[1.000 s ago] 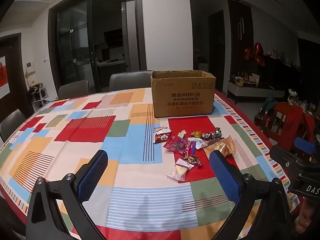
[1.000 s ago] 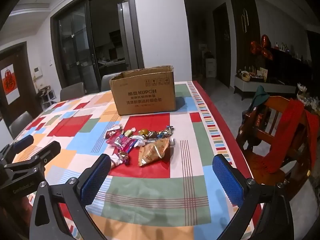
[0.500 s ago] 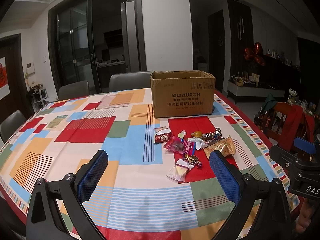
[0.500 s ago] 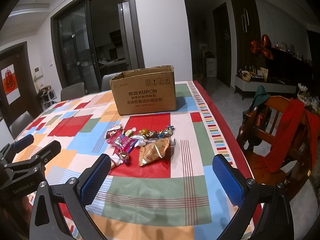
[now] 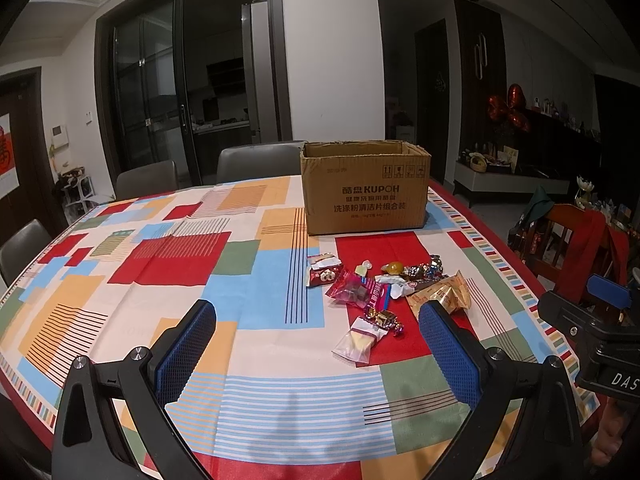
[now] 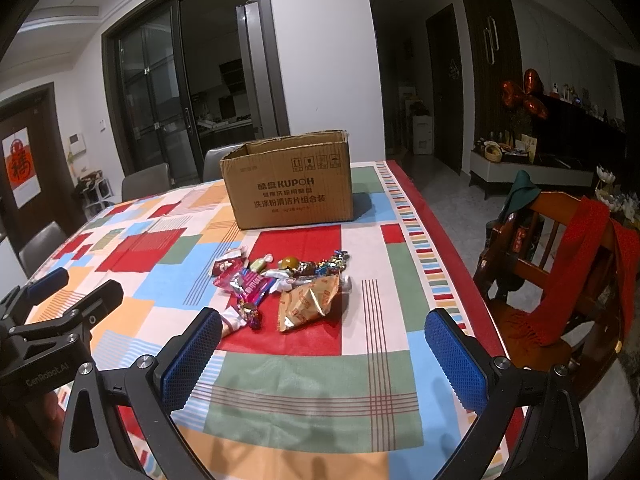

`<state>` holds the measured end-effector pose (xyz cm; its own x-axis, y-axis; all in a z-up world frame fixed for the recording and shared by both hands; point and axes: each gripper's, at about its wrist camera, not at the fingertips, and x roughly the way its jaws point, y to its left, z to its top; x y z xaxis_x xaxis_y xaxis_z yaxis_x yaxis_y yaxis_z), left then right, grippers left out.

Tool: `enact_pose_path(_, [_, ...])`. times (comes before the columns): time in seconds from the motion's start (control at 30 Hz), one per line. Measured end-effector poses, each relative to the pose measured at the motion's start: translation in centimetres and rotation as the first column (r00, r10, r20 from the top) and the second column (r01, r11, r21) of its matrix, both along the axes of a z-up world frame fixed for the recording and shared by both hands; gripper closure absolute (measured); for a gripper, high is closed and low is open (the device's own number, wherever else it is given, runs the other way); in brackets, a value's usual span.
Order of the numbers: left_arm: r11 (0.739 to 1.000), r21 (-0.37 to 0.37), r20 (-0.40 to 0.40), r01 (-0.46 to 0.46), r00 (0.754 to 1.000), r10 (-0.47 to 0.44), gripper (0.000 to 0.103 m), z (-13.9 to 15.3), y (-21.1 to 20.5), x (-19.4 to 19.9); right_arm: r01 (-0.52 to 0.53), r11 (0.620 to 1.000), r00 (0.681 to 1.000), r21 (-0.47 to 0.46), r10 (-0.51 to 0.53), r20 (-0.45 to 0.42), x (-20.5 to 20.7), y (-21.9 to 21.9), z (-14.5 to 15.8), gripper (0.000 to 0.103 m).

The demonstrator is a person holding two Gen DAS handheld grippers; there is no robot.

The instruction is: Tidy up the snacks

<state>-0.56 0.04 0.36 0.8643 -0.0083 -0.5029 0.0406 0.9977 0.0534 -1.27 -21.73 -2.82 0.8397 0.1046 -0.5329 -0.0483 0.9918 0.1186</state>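
A table [image 5: 132, 264] under a patchwork cloth of red, blue, orange and green blocks fills both views, its red-bordered right edge running close to a wooden chair [image 6: 560, 248] draped with a red scarf, while grey chairs [image 5: 256, 160] stand along the far side. The cloth lies bare across the whole left half and along the near edge in front of both tools. An open cardboard box [image 5: 365, 188] stands upright toward the far right of the table, its printed long face turned toward the cameras and its long axis running left to right. The snacks [image 5: 384, 288] lie in a loose cluster on a red patch just in front of the box, near the right edge, the heap stretched roughly left to right. In it, a gold packet [image 6: 310, 300] lies on the right end with a corner pointing to the near left, a pink packet [image 5: 360, 291] sits in the middle, and a clear packet [image 5: 358, 340] lies nearest. The left gripper [image 5: 316, 354] hovers above the near cloth with its blue pads [image 5: 184, 350] spread wide, holding nothing. The right gripper [image 6: 322, 360] hangs likewise, spread wide and empty, short of the heap.
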Motion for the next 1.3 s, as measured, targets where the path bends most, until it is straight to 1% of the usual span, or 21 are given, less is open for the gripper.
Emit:
enact_pose_path(0.8, [1.000,0.000,-0.001,-0.001,1.000,0.001,0.000,0.0,0.0,0.0,-0.002,1.000,1.000,0.001,0.002,-0.003,0.0,0.1,-0.1,0.000])
enact_pose_path(1.07, [1.000,0.001,-0.002,-0.001,1.000,0.001,0.000,-0.1,0.0,0.0,-0.002,1.000,1.000,0.001,0.002,-0.007,-0.5,0.1,0.3,0.000])
enact_pose_path(1.13, [1.000,0.000,-0.005,0.000,1.000,0.000,0.000,-0.2,-0.1,0.0,-0.002,1.000,1.000,0.000,0.002,-0.008,0.2,0.2,-0.5,0.000])
enact_pose_path(1.3, [1.000,-0.002,-0.021,0.009,1.000,-0.009,0.000,-0.8,-0.3,0.1,-0.007,1.000,1.000,0.003,0.007,-0.026,0.3,0.7,-1.6,0.000])
